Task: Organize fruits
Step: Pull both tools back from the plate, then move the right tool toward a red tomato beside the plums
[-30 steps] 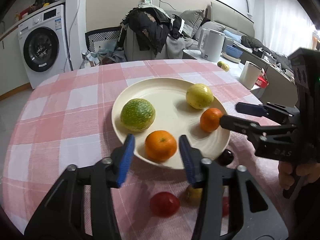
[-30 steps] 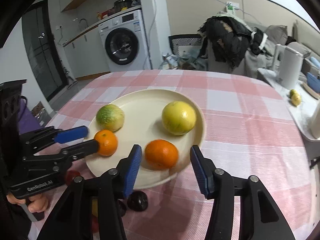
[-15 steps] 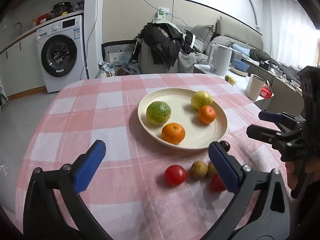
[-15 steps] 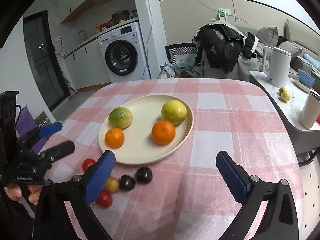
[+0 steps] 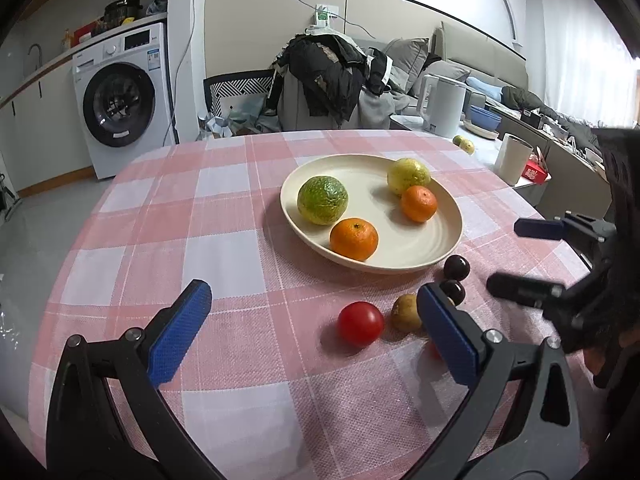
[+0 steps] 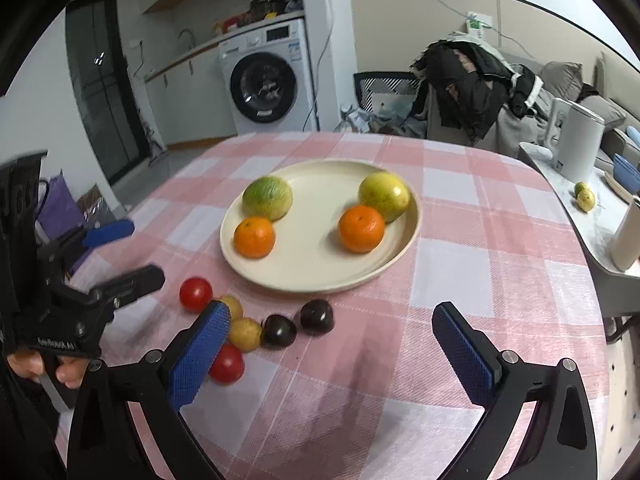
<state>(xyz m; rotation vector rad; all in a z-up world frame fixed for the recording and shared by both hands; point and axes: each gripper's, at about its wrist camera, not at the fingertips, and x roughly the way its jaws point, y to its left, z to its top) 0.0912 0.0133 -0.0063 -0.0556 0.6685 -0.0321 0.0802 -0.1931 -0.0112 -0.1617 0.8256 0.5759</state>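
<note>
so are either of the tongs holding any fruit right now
No. The left tongs and the right tongs are both wide open above the tablecloth with nothing between their pads. The fruit sits on the plate or the cloth.

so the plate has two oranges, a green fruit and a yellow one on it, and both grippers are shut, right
Not quite. The plate does hold two oranges, a green fruit and a yellow one, but both grippers are open: each wrist view shows the left gripper and right gripper with fingers spread wide, holding nothing.
</note>
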